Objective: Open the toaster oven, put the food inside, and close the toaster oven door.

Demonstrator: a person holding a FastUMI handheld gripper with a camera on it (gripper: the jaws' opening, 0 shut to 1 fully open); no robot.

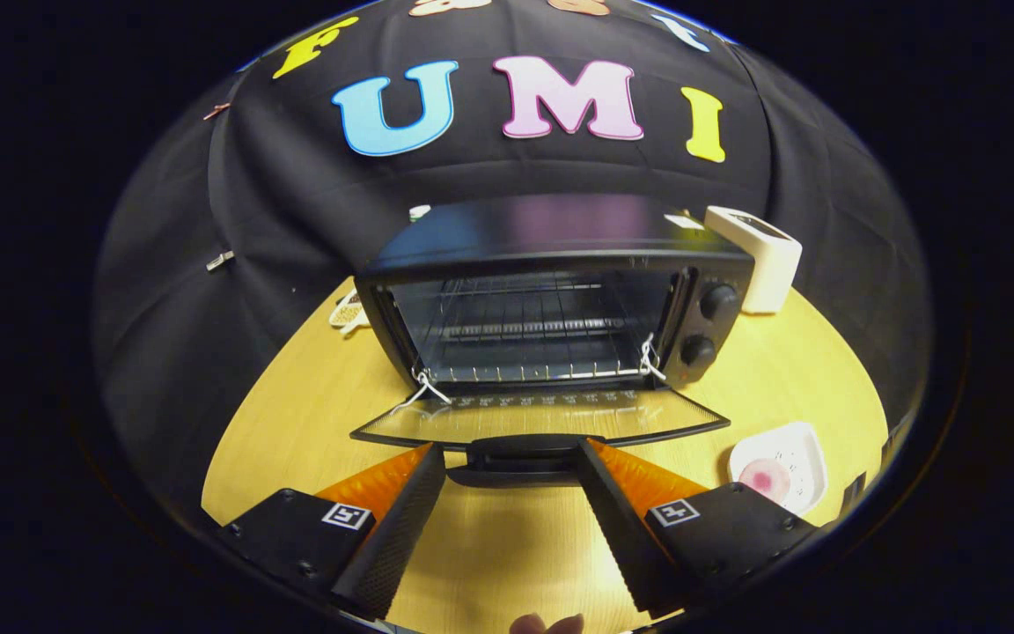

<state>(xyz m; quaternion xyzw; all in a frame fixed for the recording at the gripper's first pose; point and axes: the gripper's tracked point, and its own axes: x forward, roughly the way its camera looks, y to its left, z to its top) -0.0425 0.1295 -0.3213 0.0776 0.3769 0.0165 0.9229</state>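
Gripper [511, 458] sits low over the yellow wood table [507, 546], fingers spread wide, tips flanking the door handle [520, 458] at either end; can't tell if they touch it. Door [542, 414] is folded down flat just ahead. Beyond it the oven [551, 291] is open, wire rack [533, 348] inside, two knobs [709, 326] on its right. Food on a white plate [780, 467] lies right of the fingers. White box [758, 255] stands beyond the oven, right. Black cloth wall behind.
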